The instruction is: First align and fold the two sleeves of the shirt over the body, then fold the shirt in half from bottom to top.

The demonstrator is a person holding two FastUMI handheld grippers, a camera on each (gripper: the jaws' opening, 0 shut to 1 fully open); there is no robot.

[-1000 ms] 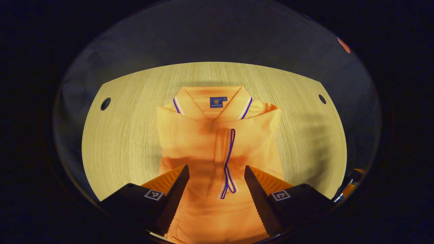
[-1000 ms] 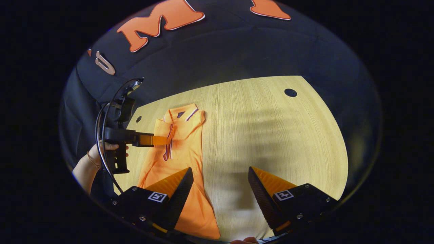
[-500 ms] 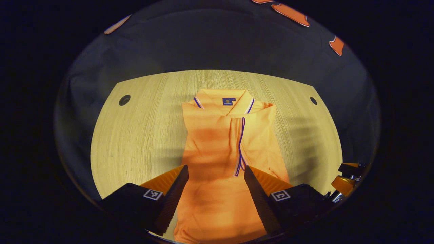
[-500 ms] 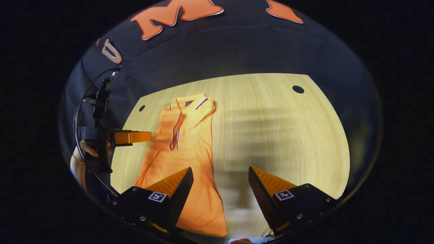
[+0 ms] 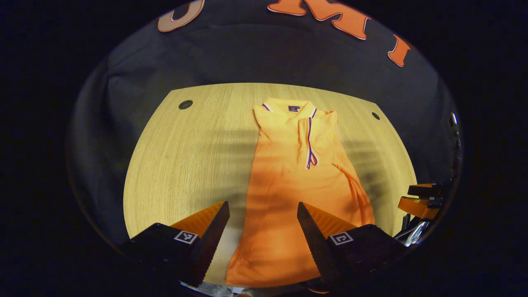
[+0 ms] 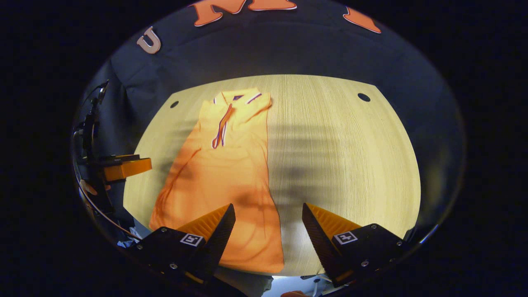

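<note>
— Laid out lengthwise on the wooden table [image 5: 173, 165], collar end toward the booth wall, hem toward the near edge. Why so?

— Probably to put the shirt [image 5: 297, 181] in line with the last fold: bottom edge closest to both tools, collar as the far target. Already narrowed to a long strip, sleeves apparently tucked over the body, so judged ready for the bottom-to-top fold.

— And the left gripper [image 5: 263, 220]?

— Held above the near end of the shirt, spread wide, nothing between the fingers. Fabric visible straight through the gap. Likely poised over the hem's left part for a pinch.

— Right gripper [image 6: 268, 222]?

— Also gaping wide and carrying nothing. Placed over the shirt's right edge, one finger above cloth, the other above bare table. Seen from the left gripper view too, off at the right side, clear of the garment. Sensible spacing, one tool per hem corner.

— Smaller details worth noting?

— Collar [image 6: 239, 98] flat with a striped edge, placket [image 5: 309, 144] running down from it, roughly centred: useful as a line for keeping the fold square. Small ridge of cloth along the shirt's right side, possibly the tucked sleeve's edge; could slip loose on lifting. Hem lying close to the table's near edge, so little room to come in from below.
</note>
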